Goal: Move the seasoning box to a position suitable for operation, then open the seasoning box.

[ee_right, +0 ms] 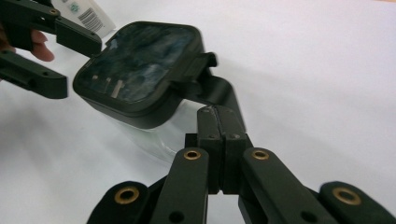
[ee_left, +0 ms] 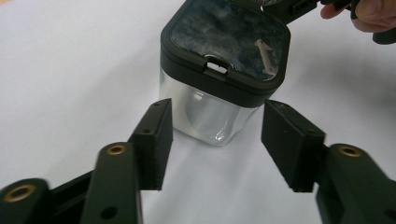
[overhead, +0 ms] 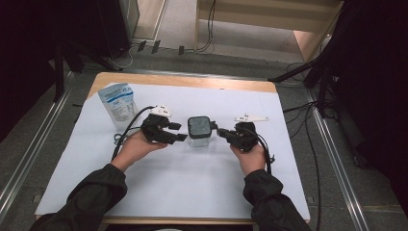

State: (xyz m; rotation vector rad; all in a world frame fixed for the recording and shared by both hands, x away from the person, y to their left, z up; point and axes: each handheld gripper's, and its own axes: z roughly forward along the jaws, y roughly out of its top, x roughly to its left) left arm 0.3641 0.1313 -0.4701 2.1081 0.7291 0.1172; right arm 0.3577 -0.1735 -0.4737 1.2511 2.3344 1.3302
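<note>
A white sheet covers the wooden table, and the clear square container with a dark lid stands upright near the sheet's centre, the landmark for all else. A blue-and-white pouch stands well to the container's left and farther back. A person's two sleeved arms reach in toward the container from either side.

To the container's left, the left gripper points at it, its jaws parted. In the left gripper view the two pads flank the clear body just below the lid's rim without pressing on it, and a small catch on the lid faces this gripper.

To the container's right, the right gripper has its jaws pressed together; in the right gripper view they pinch a dark tab that sticks out from the lid's edge.

The coming move appears to turn on that tab: it lies on the container's right side, already in the right gripper's hold, while the left gripper looks free to close on the body and steady it.
</note>
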